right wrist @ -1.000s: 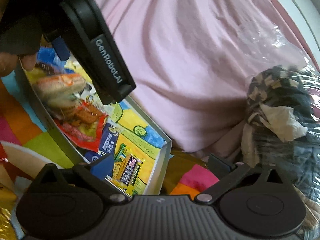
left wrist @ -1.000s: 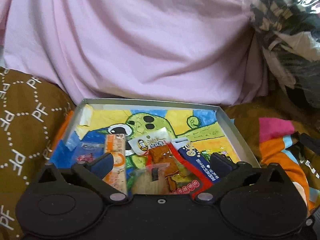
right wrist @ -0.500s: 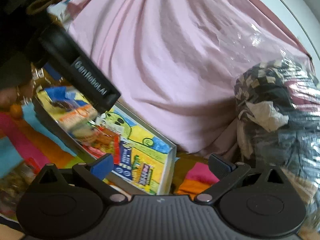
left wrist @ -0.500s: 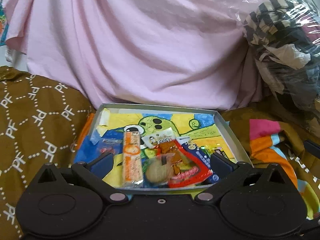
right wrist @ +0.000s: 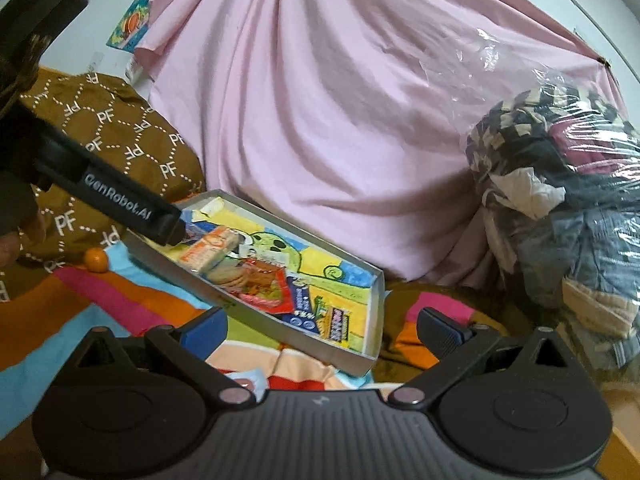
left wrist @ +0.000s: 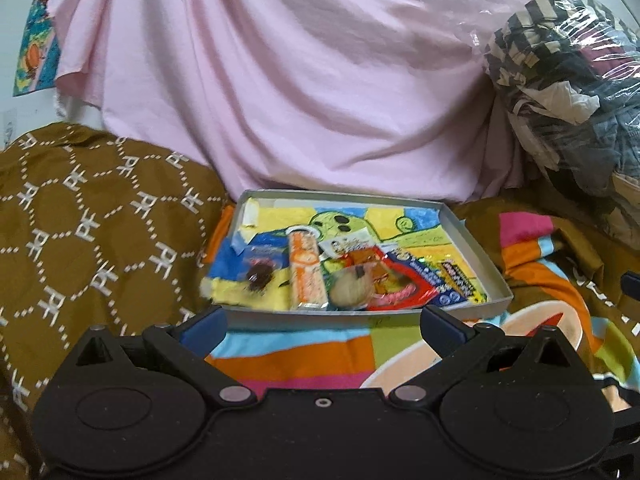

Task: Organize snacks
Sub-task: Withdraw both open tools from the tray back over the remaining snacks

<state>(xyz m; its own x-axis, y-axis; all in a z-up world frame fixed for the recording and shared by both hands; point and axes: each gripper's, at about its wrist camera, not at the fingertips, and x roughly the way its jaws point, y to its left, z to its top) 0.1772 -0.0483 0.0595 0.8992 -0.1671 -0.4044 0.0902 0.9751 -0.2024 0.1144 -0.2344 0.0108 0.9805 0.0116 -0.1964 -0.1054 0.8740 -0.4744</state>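
Observation:
A shallow grey tray (left wrist: pixel 476 242) with a colourful cartoon lining lies on the bedding and holds several snack packets: an orange pack (left wrist: pixel 306 274), a round biscuit (left wrist: pixel 350 292), a red packet (left wrist: pixel 404 290) and a blue packet (left wrist: pixel 434 280). The tray also shows in the right wrist view (right wrist: pixel 362 362), with the orange pack (right wrist: pixel 206 250) and red packet (right wrist: pixel 268 290). My left gripper (left wrist: pixel 322 326) is open and empty, just short of the tray's near rim. My right gripper (right wrist: pixel 322 326) is open and empty, near the tray's right corner. The left gripper's body (right wrist: pixel 116 206) reaches in over the tray's left end.
A pink sheet (left wrist: pixel 304 80) drapes behind the tray. A brown patterned cushion (left wrist: pixel 92 224) lies to the left. A plastic bag of clothes (left wrist: pixel 568 92) sits at the right. A striped colourful blanket (left wrist: pixel 304 356) is under the tray. A small orange fruit (right wrist: pixel 96 260) lies left of it.
Both grippers have pulled back from the tray, which now looks smaller and farther away. The left gripper was over the snacks and is now outside the near rim. Both stay open.

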